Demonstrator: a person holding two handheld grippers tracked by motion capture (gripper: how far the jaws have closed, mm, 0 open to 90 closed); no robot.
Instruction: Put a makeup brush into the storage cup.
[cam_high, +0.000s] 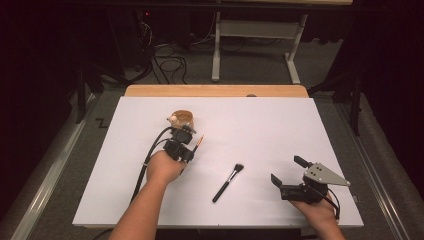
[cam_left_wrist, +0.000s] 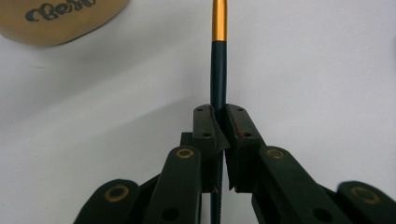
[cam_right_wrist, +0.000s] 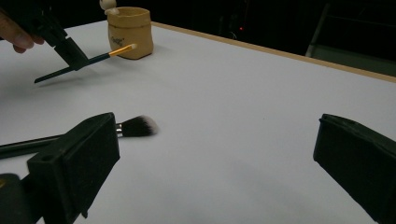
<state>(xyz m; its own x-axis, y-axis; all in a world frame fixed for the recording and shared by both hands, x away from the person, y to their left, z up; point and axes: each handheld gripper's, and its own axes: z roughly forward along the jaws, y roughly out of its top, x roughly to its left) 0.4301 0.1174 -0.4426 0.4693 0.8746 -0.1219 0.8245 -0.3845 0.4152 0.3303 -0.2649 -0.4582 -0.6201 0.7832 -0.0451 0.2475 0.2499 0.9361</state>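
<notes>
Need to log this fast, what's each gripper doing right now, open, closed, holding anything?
Left gripper: closed on the thin gold-banded brush.
Right gripper: open, holding nothing.

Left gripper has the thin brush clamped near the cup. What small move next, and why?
Probably lift the left gripper and bring the thin brush above the cup: it is clamped on the handle, held off the table, bristles almost at the cup's side, below the rim.

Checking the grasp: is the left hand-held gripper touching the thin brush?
Touching: the left gripper view shows the left hand-held gripper clamped on the thin brush.
</notes>
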